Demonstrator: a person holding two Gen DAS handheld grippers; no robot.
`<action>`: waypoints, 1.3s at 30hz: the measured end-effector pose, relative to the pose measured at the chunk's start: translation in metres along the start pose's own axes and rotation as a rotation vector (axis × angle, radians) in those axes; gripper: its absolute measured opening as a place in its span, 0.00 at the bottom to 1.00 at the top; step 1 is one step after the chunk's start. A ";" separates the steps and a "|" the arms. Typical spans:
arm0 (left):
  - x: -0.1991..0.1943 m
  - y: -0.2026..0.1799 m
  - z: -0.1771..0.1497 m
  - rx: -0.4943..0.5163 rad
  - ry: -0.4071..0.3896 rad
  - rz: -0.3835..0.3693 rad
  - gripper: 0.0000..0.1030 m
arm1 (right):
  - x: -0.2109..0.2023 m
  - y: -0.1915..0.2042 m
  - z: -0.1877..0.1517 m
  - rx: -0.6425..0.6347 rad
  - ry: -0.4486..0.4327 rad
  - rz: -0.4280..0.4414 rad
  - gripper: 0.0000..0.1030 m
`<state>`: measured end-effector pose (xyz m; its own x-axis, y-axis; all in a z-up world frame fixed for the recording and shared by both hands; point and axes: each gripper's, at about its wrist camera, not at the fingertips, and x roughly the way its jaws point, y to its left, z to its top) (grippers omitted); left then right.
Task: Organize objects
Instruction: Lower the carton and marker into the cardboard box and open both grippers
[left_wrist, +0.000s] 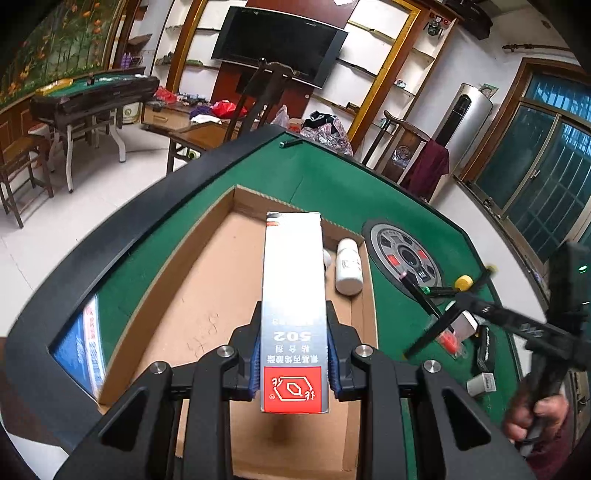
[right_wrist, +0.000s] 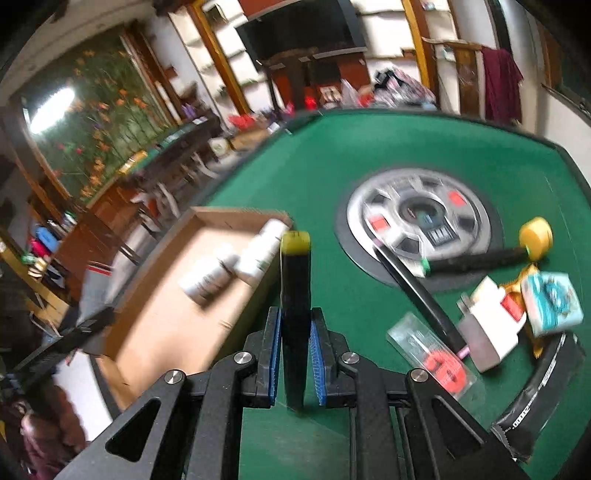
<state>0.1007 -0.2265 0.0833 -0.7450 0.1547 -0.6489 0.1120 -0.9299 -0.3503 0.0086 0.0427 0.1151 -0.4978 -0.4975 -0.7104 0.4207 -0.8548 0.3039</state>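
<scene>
My left gripper (left_wrist: 293, 363) is shut on a long silver glue box (left_wrist: 293, 295) with a red end marked 502, held above a shallow cardboard tray (left_wrist: 207, 295). A white pill bottle (left_wrist: 348, 271) lies in the tray's far right corner. My right gripper (right_wrist: 294, 354) is shut on a black marker with a yellow cap (right_wrist: 295, 295), held over the green table beside the tray (right_wrist: 166, 317). Two white bottles (right_wrist: 236, 264) lie in the tray in the right wrist view. The right gripper also shows in the left wrist view (left_wrist: 436, 325).
On the green felt table (right_wrist: 424, 147) lie a round centre panel (right_wrist: 421, 218), a black pen (right_wrist: 476, 256) with a yellow piece (right_wrist: 535, 234), a white box (right_wrist: 487, 332), a teal packet (right_wrist: 552, 304), a clear packet with red parts (right_wrist: 436, 354) and a black strap (right_wrist: 535, 398). Chairs stand beyond.
</scene>
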 end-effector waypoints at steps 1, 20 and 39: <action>0.000 0.001 0.003 0.005 -0.002 0.008 0.26 | -0.003 0.005 0.003 -0.006 -0.009 0.013 0.16; 0.055 0.025 0.070 0.117 0.026 0.151 0.26 | 0.085 0.086 0.054 0.017 0.132 0.236 0.16; 0.117 0.042 0.071 0.102 0.141 0.138 0.26 | 0.178 0.080 0.084 0.112 0.241 0.118 0.18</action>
<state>-0.0286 -0.2713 0.0404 -0.6268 0.0622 -0.7767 0.1338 -0.9734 -0.1859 -0.1099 -0.1265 0.0659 -0.2504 -0.5566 -0.7921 0.3723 -0.8107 0.4519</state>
